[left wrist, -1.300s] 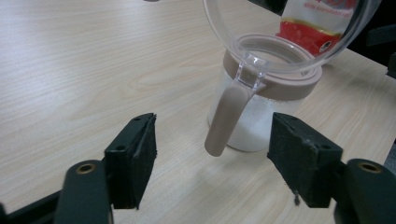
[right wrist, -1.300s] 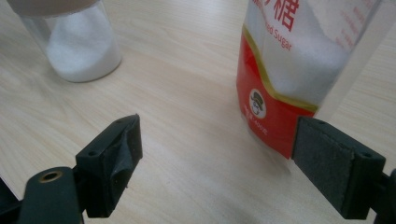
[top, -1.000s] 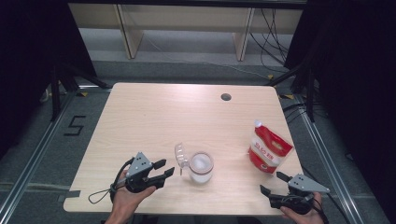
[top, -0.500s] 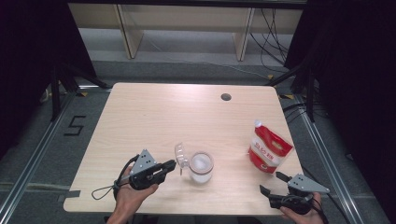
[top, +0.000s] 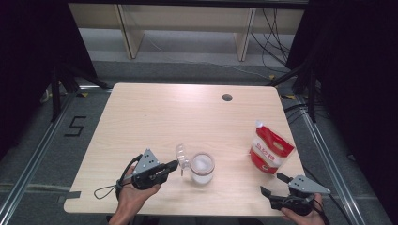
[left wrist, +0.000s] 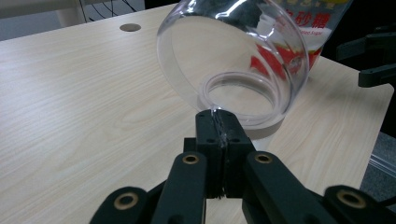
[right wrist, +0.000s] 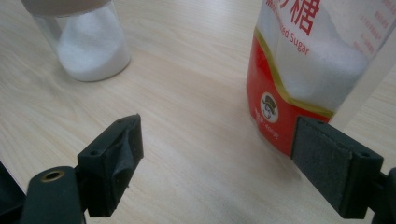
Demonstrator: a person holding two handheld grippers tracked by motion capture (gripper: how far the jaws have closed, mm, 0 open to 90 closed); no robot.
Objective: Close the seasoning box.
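Wood table (top: 155, 117) w/ round hole (top: 227, 97), shelving (top: 187, 28) behind.

left gripper (top: 172, 165) jaws closed on jar lid (top: 182, 156) edge.

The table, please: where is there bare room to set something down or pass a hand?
The whole far half of the table, up to the round hole, is bare. The strip between the jar and sugar pouch is free. It is crowded along the near edge: left tongs on the open lid, right tongs.
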